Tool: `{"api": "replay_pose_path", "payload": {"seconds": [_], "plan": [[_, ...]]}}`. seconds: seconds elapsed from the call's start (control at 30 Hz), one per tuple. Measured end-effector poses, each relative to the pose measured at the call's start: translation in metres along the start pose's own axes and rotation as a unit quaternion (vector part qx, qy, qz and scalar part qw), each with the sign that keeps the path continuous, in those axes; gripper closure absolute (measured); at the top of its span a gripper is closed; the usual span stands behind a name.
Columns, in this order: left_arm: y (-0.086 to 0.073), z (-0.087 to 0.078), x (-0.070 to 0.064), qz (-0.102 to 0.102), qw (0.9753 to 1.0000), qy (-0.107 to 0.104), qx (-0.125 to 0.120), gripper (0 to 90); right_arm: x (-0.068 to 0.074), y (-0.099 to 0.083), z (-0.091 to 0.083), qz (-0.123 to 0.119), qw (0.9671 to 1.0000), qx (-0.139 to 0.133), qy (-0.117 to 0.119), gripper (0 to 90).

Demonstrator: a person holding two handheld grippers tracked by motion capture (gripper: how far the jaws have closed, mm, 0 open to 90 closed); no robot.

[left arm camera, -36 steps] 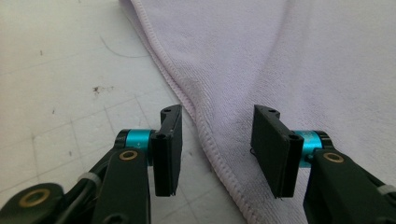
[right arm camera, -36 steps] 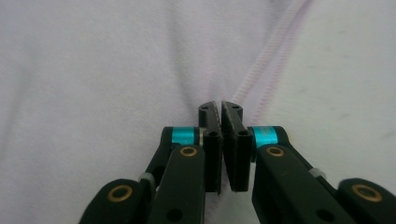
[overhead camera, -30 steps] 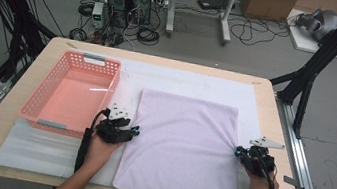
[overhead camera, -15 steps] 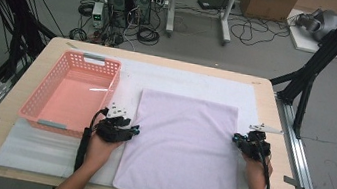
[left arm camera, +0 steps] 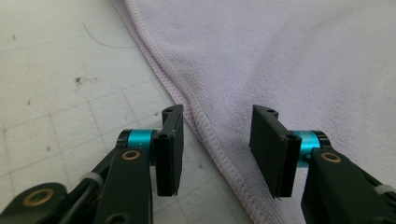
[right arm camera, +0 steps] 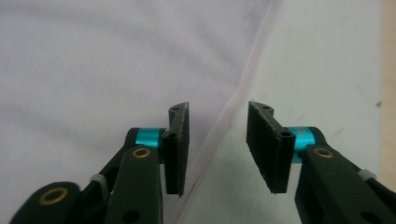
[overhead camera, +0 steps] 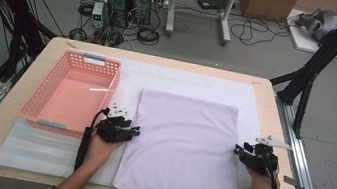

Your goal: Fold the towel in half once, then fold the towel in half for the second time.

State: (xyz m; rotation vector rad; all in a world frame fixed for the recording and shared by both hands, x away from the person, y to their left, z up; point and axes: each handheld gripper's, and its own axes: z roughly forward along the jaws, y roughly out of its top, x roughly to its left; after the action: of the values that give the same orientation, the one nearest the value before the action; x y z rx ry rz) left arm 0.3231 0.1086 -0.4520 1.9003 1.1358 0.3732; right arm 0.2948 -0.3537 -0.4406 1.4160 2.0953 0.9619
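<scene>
On the white mat (overhead camera: 184,79) in the middle of the table (overhead camera: 274,115) there's a lilac towel (overhead camera: 184,142) spread out flat, with a pink basket (overhead camera: 73,93) sitting just left of it. The left gripper (overhead camera: 134,131) is parked right at the towel's left edge, and the right gripper (overhead camera: 237,149) is at the right edge, roughly mirrored. In the left gripper view the jaws are spread apart and the stitched hem (left arm camera: 196,114) runs straight up the gap between them, so one jaw is over the towel and the other over bare mat. Same deal in the right gripper view: jaws wide apart, hem (right arm camera: 224,121) passing between them, nothing pinched yet.
</scene>
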Motion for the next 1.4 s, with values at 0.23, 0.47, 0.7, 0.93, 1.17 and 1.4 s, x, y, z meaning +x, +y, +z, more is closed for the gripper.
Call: {"api": "replay_pose_path", "payload": {"seconds": [0.23,0.47,0.7,0.93,1.17,1.4], "plan": [[0.001,-0.004,0.000,0.012,0.9995,0.005,-0.030,47.4,0.003,-0.004,-0.010,-0.030,0.9976,0.036,-0.051,57.9],[0.004,-0.010,-0.005,0.025,0.9929,-0.067,-0.095,27.9,-0.013,-0.005,-0.026,0.003,0.9979,-0.062,-0.019,39.1],[0.008,-0.015,-0.004,0.029,0.9892,-0.089,-0.113,20.5,-0.013,-0.001,-0.027,-0.005,0.9952,-0.096,0.012,26.9],[0.008,-0.018,-0.003,0.033,0.9881,-0.089,-0.121,20.6,-0.011,0.002,-0.024,-0.020,0.9949,-0.098,0.015,20.0],[0.008,-0.017,-0.002,0.028,0.9868,-0.097,-0.126,20.8,-0.012,0.002,-0.024,-0.018,0.9952,-0.094,0.019,18.5],[0.008,-0.014,-0.001,0.015,0.9860,-0.106,-0.128,20.9,-0.011,0.003,-0.021,-0.024,0.9952,-0.092,0.022,18.4]]}}
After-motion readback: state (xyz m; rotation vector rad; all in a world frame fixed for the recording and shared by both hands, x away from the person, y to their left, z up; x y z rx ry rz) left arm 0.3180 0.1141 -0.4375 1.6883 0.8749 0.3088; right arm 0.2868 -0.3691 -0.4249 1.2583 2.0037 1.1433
